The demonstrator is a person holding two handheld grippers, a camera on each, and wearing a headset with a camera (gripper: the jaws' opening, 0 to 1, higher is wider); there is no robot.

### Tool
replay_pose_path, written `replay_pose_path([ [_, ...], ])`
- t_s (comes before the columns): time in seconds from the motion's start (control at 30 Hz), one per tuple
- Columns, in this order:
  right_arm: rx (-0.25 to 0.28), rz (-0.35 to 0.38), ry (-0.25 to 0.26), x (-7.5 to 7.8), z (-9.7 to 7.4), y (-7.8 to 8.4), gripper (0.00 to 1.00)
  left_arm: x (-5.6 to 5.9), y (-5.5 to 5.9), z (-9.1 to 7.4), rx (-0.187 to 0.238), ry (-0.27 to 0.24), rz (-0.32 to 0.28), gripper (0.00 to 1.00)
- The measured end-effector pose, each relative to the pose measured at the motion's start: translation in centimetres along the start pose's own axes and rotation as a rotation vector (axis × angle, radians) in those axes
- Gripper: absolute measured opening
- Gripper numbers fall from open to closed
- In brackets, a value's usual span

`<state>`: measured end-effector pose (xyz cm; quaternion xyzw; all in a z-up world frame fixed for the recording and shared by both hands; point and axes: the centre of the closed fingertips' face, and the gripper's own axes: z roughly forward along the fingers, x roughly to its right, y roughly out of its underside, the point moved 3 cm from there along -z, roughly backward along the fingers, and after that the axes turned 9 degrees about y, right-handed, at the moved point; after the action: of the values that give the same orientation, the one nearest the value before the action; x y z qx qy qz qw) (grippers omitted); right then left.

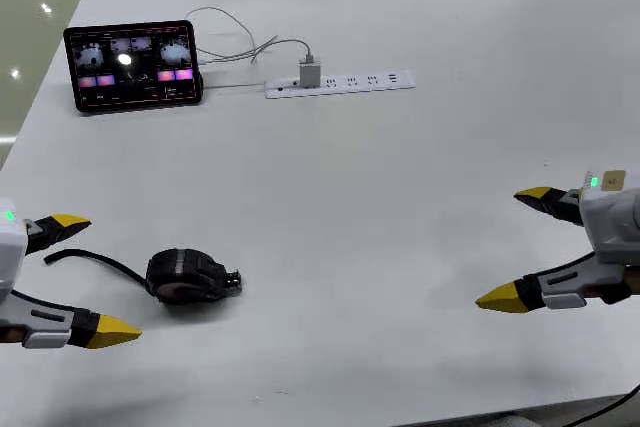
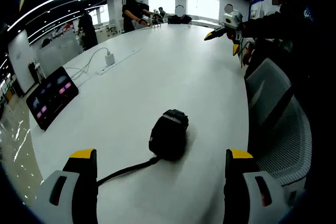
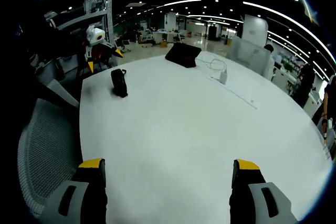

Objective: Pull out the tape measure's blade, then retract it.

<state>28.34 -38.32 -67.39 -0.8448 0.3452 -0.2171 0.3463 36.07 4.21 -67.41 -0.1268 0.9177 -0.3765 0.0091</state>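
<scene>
Head view first: the black, rounded tape measure [image 1: 190, 277] lies on the white tabletop [image 1: 400, 197] near the front left, with its thin black wrist strap [image 1: 95, 262] trailing toward the left gripper [image 1: 113, 275]. That gripper's yellow-tipped fingers [image 1: 110, 330] are spread wide, holding nothing, just short of the case. The right gripper [image 1: 497, 247] hovers well apart on the far side, its fingers parted too and empty. At the back sit a dark tablet with a lit screen [image 1: 133, 65] and a white power strip [image 1: 340, 82] with a charger plugged in. Over to the left gripper view: the tape measure [image 2: 169, 134] sits dead ahead between the two open fingers [image 2: 83, 166], the strap running back toward the camera, and the right gripper [image 2: 222, 43] is far off across the tabletop. In the right gripper view the tape measure [image 3: 119, 82] is small and distant with the left gripper [image 3: 105, 60] right behind it, and the view's own fingers [image 3: 247, 174] stand wide over bare tabletop. By my reading this is the opening step, with no blade drawn out. Next, the left should clamp the case while the right crosses over to pinch the blade's end tab. The case looks chunky and rubbery, with a small nub at its right end, probably the hook.
</scene>
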Motion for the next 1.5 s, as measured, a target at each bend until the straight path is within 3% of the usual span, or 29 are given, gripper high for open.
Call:
replay_pose_path([
  [0.17, 0.002, -0.032, -0.024, -0.4, 1.4, -1.0, 0.99, -0.1, -1.2, 1.0, -0.023, 0.042, 0.058, 0.99],
  [0.33, 0.001, -0.066, -0.059, -1.5, 2.8, -2.0, 0.99, -0.2, -1.5, 2.3, -0.083, 0.085, 0.104, 0.99],
  [0.43, 0.021, -0.099, -0.093, -2.4, 3.7, -2.9, 0.99, -0.2, -0.7, 3.2, -0.158, 0.104, 0.138, 0.99],
  [0.6, 0.046, -0.152, -0.119, -3.2, 5.4, -3.9, 0.99, -0.2, -0.7, 4.2, -0.185, 0.129, 0.163, 0.96],
  [0.83, 0.072, -0.169, -0.152, -4.2, 7.7, -5.1, 0.99, -0.2, -1.0, 5.2, -0.195, 0.152, 0.181, 0.88],
  [0.93, 0.07, -0.189, -0.174, -4.9, 8.9, -5.5, 0.99, -0.5, -1.8, 5.8, -0.148, 0.134, 0.128, 0.81],
  [1.2, 0.074, -0.187, -0.24, -7.3, 11.1, -7.1, 0.99, 0.1, -1.8, 6.5, -0.209, 0.19, 0.196, 0.72],
  [1.37, 0.083, -0.176, -0.264, -8.6, 12.2, -8.3, 0.99, 0.3, -1.5, 6.7, -0.257, 0.21, 0.225, 0.59],
  [1.5, 0.095, -0.178, -0.279, -9.4, 13.2, -9.0, 0.99, 0.3, -1.5, 7.1, -0.275, 0.211, 0.249, 0.55],
])
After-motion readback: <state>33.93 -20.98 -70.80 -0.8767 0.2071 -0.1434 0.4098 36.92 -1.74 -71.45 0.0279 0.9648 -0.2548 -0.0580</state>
